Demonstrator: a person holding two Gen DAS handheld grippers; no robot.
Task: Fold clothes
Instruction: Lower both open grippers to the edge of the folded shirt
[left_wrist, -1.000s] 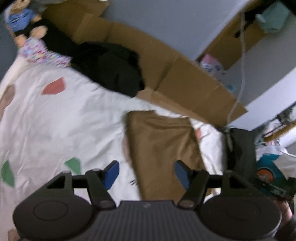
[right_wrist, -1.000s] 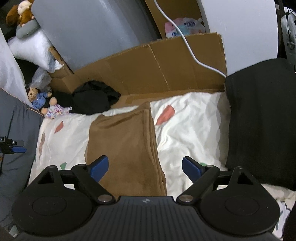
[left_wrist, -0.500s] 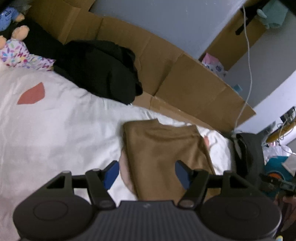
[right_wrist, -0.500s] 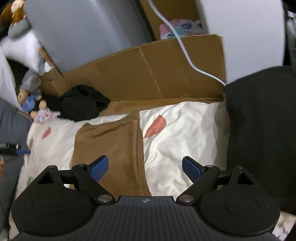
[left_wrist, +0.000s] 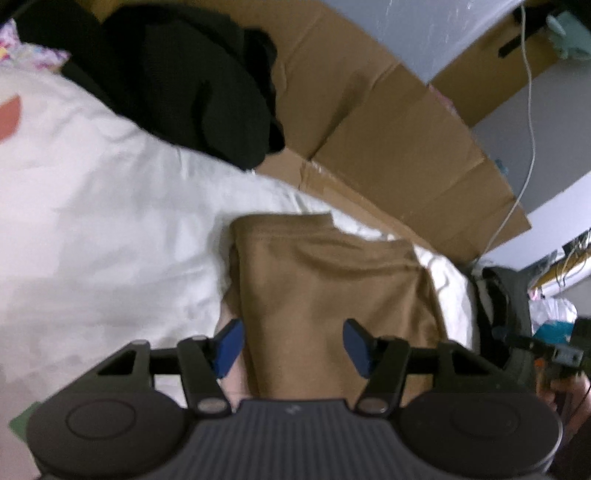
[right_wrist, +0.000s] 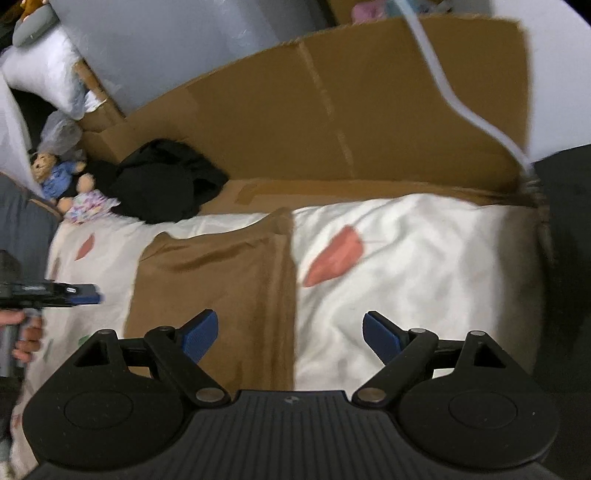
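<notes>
A folded brown garment (left_wrist: 325, 288) (right_wrist: 218, 280) lies on a white bedsheet (left_wrist: 103, 206) (right_wrist: 424, 266) printed with coloured patches. My left gripper (left_wrist: 291, 345) hovers over the garment's left part near its left edge, and its jaws are closing with only air between the blue pads. My right gripper (right_wrist: 290, 334) stands open over the garment's right edge, one pad above the cloth and the other above the sheet. In the right wrist view the left gripper (right_wrist: 79, 293) and the hand holding it show at the left edge.
A heap of black clothing (left_wrist: 177, 77) (right_wrist: 166, 184) lies at the sheet's far side against flattened cardboard (left_wrist: 388, 136) (right_wrist: 332, 118). A doll and a plush bear (right_wrist: 59, 177) sit at the far left. A white cable (right_wrist: 465, 110) hangs down, and a dark cloth (right_wrist: 569, 258) borders the right side.
Both grippers have dropped closer to the brown garment, which now looks larger in both views. The left jaws have narrowed a little. The right gripper has shifted rightwards over the garment's right edge.
</notes>
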